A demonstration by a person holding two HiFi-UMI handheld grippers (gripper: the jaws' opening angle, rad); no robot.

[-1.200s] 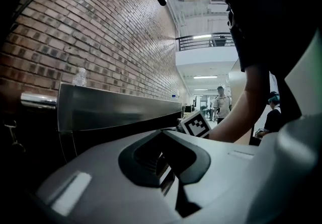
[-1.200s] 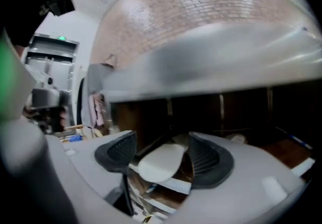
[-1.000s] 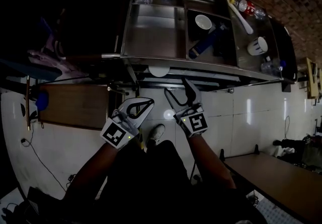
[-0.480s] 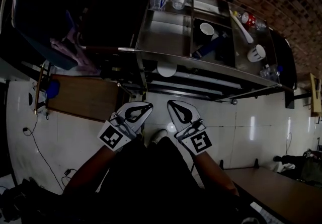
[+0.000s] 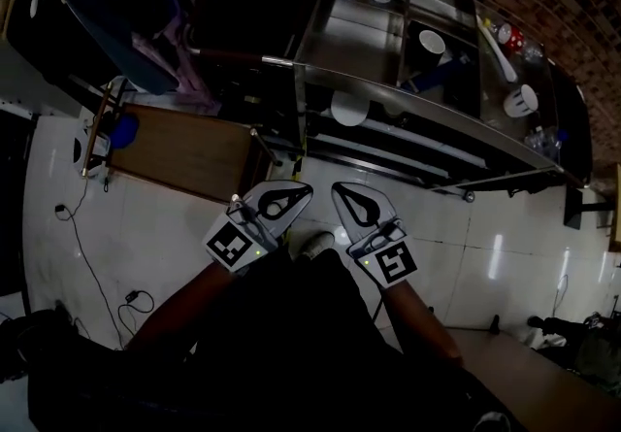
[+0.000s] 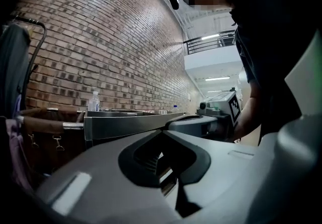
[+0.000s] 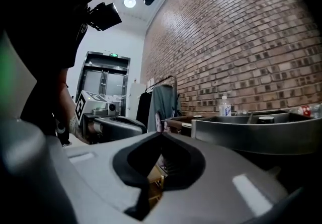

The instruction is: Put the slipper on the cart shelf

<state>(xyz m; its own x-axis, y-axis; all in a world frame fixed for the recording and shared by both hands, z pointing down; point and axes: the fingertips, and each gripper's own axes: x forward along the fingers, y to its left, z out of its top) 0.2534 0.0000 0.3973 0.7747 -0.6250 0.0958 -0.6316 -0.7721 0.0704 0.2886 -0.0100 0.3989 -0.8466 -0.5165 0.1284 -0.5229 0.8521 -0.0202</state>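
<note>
— Where are my claws, and why so low?

— Your left claw (image 5: 296,195) is clenched tight, with nothing in it. Your right claw (image 5: 347,197), just beside it, is clenched and empty too. I think you hold them down by your legs because there is nothing to carry yet.

— And the slipper?

— I see no slipper. The pale thing (image 5: 315,246) between your claws may be your own shoe; it is too dark to tell. The cart (image 5: 408,95) stands ahead, apart from both claws.

— My arms?

— Both reach forward and down, wrists near each other, tips toward the cart.
</note>
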